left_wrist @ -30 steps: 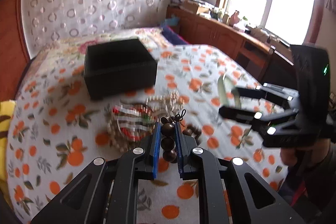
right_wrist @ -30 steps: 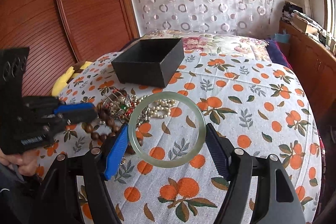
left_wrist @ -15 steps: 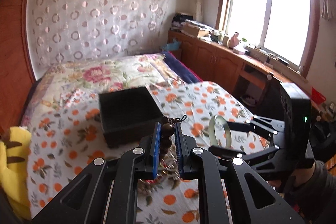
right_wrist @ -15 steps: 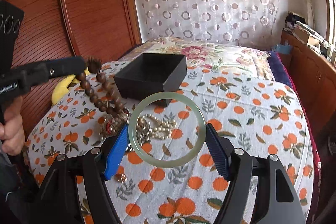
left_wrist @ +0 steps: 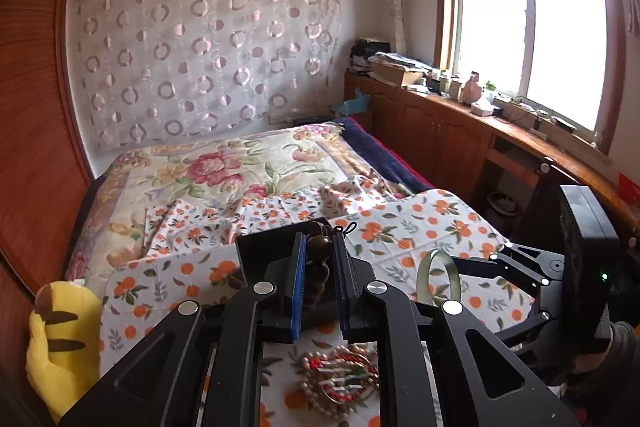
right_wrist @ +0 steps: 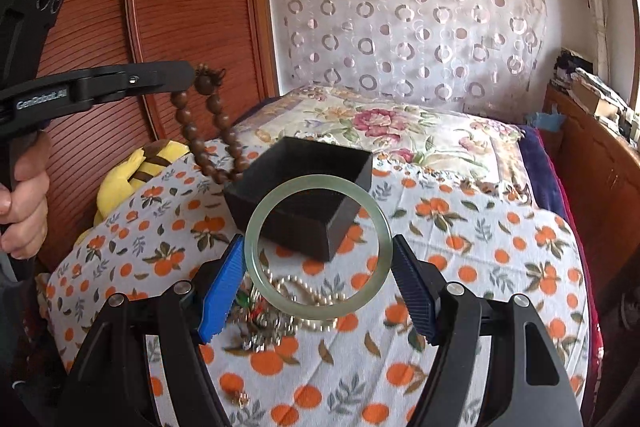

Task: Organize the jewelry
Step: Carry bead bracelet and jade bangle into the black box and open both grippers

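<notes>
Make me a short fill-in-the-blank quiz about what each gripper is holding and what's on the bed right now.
1. The left gripper is shut on a string of brown wooden ____.
2. The right gripper holds a pale green ____.
3. The black box on the bedspread is ____, with no lid.
4. The pearl necklace lies on the ____.

Missing words: beads; bangle; open; bedspread

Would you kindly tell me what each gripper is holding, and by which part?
Left gripper: the wooden bead bracelet, pinched at its large top bead. Right gripper: the jade bangle, across its outer rim.
</notes>
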Demonstrator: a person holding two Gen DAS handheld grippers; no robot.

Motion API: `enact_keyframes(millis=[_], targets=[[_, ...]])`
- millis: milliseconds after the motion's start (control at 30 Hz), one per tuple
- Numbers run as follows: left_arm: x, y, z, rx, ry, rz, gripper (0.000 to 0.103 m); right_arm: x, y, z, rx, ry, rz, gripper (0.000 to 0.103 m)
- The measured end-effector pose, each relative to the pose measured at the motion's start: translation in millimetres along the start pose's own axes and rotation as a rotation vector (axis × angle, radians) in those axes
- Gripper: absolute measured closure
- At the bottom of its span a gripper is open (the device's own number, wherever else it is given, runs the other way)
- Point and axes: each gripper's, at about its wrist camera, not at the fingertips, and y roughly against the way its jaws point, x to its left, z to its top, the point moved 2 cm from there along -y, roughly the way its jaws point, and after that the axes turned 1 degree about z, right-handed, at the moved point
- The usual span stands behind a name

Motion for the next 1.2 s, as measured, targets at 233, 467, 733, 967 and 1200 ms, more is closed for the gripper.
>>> enact_keyframes(millis=[233,467,733,967,1200], targets=[[9.3,-22.9,12.0,0.021,0.000,0.022,0.091,-0.1,-23.0,14.4,0.003,0.025,-0.003,0.029],[22.1,-47.8,10.4,0.058,0.027,0.027,0.091,-1.5,-44.6,27.8,0.000,0.040,0.006,0.029],[37.8,-52.7,0.3,0.067,0.060,0.052,0.080,4.7,-73.3,40.0,0.008,0.076,0.027,0.029],[56.7,-37.7,-19.0,0.070,0.092,0.074,0.079,10.3,-97.2,44.8,0.038,0.098,0.030,0.029],[63.5,-26.9,-45.7,0.085,0.112,0.076,0.079,15.9,-113.4,42.0,0.079,0.113,0.023,0.028]])
